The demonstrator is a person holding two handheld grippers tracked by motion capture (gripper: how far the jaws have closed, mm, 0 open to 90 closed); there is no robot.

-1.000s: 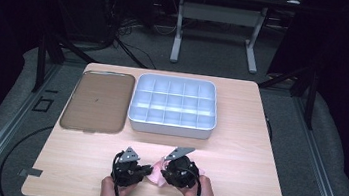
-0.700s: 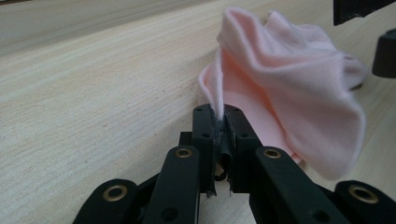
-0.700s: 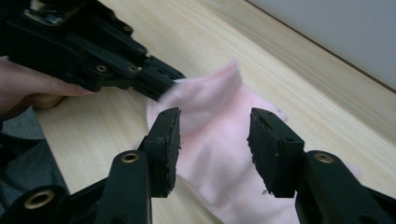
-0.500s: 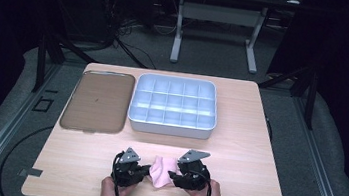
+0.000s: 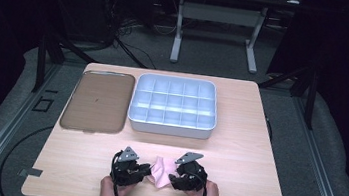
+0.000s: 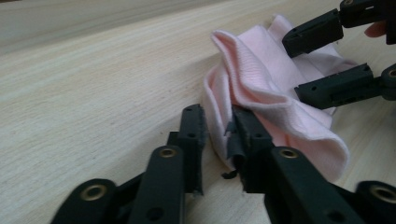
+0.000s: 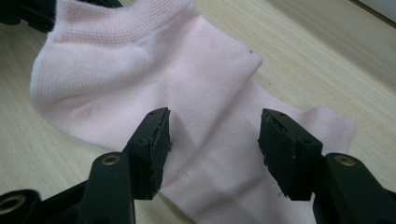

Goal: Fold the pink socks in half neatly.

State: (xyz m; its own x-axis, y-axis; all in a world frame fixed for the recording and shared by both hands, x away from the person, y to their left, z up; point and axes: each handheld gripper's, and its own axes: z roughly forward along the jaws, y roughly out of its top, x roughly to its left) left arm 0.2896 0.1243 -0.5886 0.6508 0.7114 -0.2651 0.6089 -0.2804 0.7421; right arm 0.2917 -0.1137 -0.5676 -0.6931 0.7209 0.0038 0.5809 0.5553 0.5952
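A pink sock (image 5: 161,169) lies on the wooden table near its front edge, between my two grippers. My left gripper (image 5: 146,171) sits at the sock's left end. In the left gripper view its jaws (image 6: 217,116) have just been opening, and a fold of the sock (image 6: 261,79) still stands loosely in the gap. My right gripper (image 5: 172,178) is at the sock's right end. Its jaws (image 7: 214,126) have also just been opening and stand wide apart over the flat sock (image 7: 140,60), gripping nothing. The right gripper (image 6: 293,67) also appears across the sock in the left gripper view.
A light grey tray (image 5: 171,127) divided into several compartments stands mid-table. A flat brown tray (image 5: 96,101) lies to its left. The table's front edge runs just below both hands.
The right gripper has moved right and lower, away from the left one. The sock now lies spread out between them. Both pairs of jaws have opened.
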